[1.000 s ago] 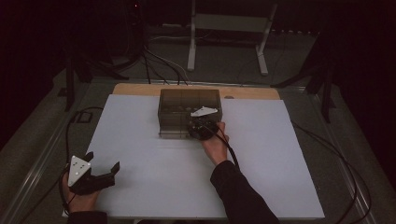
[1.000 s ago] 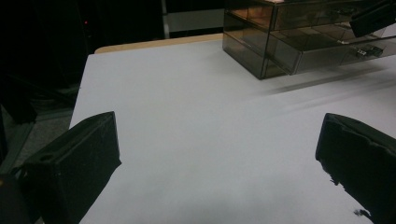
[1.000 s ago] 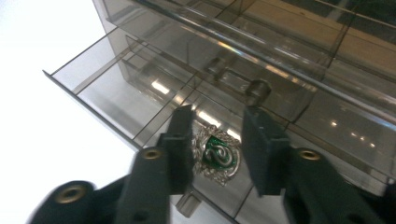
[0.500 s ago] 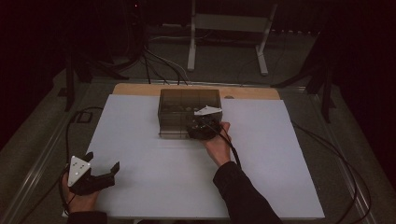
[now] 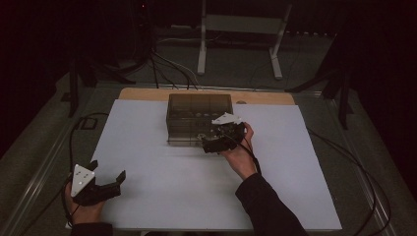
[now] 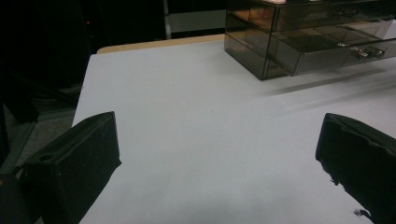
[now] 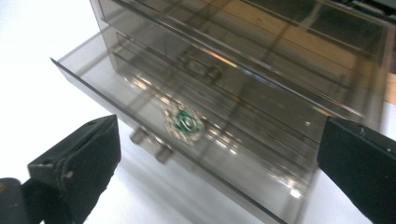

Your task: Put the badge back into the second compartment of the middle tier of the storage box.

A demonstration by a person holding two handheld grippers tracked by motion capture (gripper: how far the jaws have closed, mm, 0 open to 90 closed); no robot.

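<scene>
A smoky clear drawer box (image 5: 199, 115) stands at the far middle of the white table. Its bottom drawer (image 7: 154, 121) is pulled out a little, and a green and silver jewel (image 7: 186, 122) lies inside it, behind the small metal handle (image 7: 149, 144). My right gripper (image 5: 209, 142) hovers at the box's front right corner. Its jaws (image 7: 219, 158) have just been opening and now stand wide, with nothing between them. My left gripper (image 5: 108, 170) rests open at the near left of the table, with bare table between its jaws (image 6: 217, 154). The box (image 6: 303, 37) lies far ahead of it.
The white sheet (image 5: 162, 187) covers a wooden board whose far edge (image 5: 147, 93) shows. Cables (image 5: 74, 132) trail off the left and right sides of the table. A metal stand (image 5: 241, 29) is on the dark floor beyond.
My right gripper has drawn back slightly from the drawer front and risen a little. The left gripper has stayed put.
</scene>
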